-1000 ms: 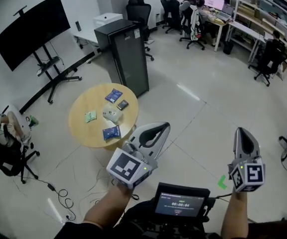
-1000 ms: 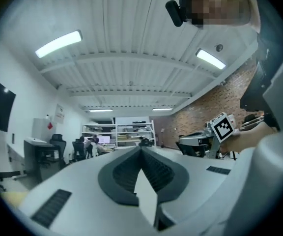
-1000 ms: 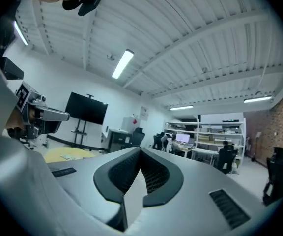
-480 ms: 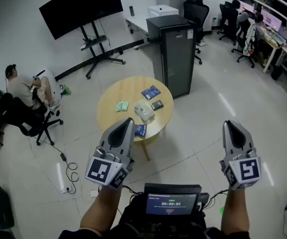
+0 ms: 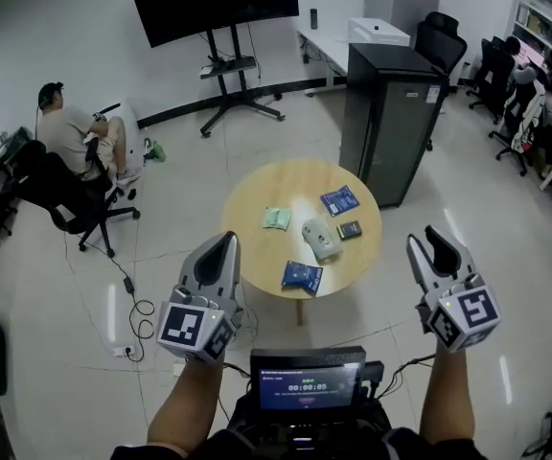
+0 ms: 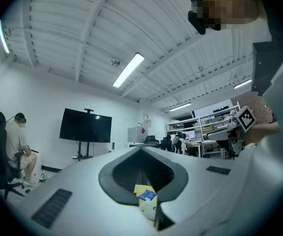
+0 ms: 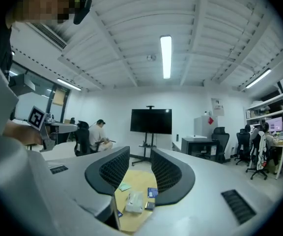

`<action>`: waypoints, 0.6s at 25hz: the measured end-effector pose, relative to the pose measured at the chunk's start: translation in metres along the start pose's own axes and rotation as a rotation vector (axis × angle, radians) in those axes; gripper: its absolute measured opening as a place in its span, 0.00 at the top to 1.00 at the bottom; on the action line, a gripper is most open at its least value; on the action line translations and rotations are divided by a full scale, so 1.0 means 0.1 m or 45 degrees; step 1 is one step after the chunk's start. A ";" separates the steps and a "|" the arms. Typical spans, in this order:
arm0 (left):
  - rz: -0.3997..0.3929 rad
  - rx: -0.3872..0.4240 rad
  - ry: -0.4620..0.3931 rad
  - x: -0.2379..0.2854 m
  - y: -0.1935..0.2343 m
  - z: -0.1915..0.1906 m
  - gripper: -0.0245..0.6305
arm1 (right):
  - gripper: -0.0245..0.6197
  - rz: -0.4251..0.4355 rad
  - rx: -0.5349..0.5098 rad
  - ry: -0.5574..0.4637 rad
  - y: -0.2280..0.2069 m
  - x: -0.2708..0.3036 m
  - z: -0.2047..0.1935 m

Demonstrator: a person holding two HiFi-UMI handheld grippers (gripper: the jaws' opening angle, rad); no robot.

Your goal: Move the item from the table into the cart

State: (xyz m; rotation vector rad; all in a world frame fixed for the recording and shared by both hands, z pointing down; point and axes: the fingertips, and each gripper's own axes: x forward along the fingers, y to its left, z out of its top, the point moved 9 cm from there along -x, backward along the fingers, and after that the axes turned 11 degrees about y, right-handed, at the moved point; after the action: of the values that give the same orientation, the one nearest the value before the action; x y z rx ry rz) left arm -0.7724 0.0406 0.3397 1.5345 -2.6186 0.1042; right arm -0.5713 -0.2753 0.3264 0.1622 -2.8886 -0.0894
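Observation:
A round wooden table stands ahead of me with several small items on it: a green packet, a pale pouch, a dark small box and two blue packets. My left gripper hovers short of the table's near left edge, jaws together and empty. My right gripper is held off the table's right side; its jaws have just been opening and nothing is between them. Between the right jaws I see the pouch. The left gripper frames a blue packet.
A black unit with a lit screen sits just below my hands. A black cabinet stands behind the table, a TV on a stand further back. A person sits in a chair at the left. Cables lie on the floor.
My view has swung so the table now sits centred ahead. Both grippers moved with it to flank the table's near side. The right jaws have parted.

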 end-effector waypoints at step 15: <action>0.381 -0.249 0.244 2.11 1.35 -0.66 0.88 | 0.27 0.374 0.119 0.384 -0.71 3.19 -0.34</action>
State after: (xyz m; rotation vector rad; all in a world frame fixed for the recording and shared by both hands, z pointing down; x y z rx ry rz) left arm -0.9894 -0.0689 0.4302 1.0130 -2.5946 0.0169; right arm -0.8635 -0.3851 0.4305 -0.2148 -2.5827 0.1133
